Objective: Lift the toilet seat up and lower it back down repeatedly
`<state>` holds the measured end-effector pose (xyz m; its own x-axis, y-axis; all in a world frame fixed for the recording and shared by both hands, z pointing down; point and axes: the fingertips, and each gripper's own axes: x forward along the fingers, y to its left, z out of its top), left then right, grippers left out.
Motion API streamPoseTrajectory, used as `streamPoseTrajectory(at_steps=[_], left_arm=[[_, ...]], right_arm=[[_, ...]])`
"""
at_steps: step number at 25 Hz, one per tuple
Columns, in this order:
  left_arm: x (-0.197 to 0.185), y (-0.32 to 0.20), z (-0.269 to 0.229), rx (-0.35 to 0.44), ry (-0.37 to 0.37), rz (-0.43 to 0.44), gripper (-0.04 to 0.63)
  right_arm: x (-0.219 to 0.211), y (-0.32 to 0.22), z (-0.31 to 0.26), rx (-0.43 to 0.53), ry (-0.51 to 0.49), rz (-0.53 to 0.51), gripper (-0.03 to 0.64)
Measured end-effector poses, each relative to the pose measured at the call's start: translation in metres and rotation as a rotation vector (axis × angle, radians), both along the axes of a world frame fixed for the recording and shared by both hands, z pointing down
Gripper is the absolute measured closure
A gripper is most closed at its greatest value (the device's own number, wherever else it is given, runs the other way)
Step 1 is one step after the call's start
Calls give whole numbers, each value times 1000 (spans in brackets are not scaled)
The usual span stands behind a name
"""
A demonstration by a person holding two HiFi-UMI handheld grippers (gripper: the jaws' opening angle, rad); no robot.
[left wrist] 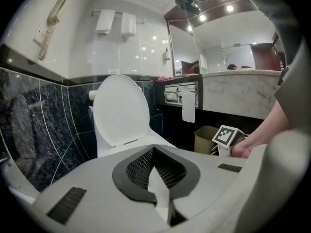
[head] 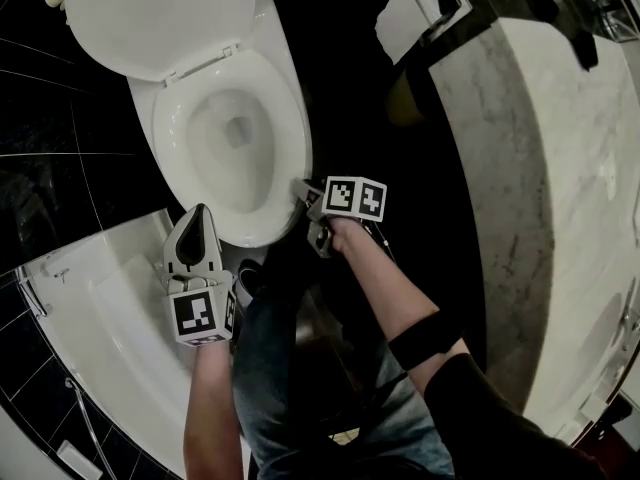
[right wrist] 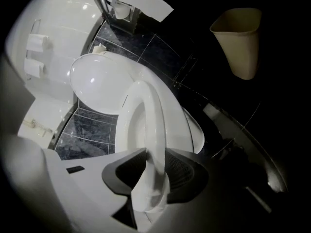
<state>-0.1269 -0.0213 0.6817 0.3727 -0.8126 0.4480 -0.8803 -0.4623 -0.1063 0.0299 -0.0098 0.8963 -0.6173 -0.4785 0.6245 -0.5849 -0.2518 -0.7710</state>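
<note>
The white toilet seat (head: 291, 148) lies down on the bowl, and the lid (head: 160, 13) stands raised behind it. My right gripper (head: 303, 190) is at the seat's front right edge, rolled on its side. In the right gripper view the seat rim (right wrist: 153, 115) runs between the dark pads, and the gripper (right wrist: 153, 171) is shut on it. My left gripper (head: 200, 211) hovers just off the bowl's front left, jaws together and holding nothing. In the left gripper view its shut jaws (left wrist: 154, 165) point at the raised lid (left wrist: 120, 110).
A beige waste bin (left wrist: 206, 139) stands on the dark floor right of the toilet, under a toilet paper holder (left wrist: 182, 93). A marble counter (head: 560, 168) fills the right side. A white tub edge (head: 100, 308) lies at the left. The person's legs (head: 300, 368) stand before the bowl.
</note>
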Motion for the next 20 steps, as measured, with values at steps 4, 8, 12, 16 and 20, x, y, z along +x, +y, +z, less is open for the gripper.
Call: streamPoseTrajectory(at_steps=[4,8,12,16,20], left_arm=[[-2,2,1,-7,1,-3,610],[-5,6,-1,-13,8,-4,611],[-8,7,-16,-20,13,-2,611],[-18,12,-45,-50,20,-14,610],[-37,20,-69,-75,26,-42,609]], right_arm=[[2,1,-1,-16,-26,35,489],[3,0,-14,-4,-45,44,494],[3,-1,-43,4,-52,50,499],[2,-6,-82,3,-52,57,505],[3,-16,-120,0,-41,73,503]])
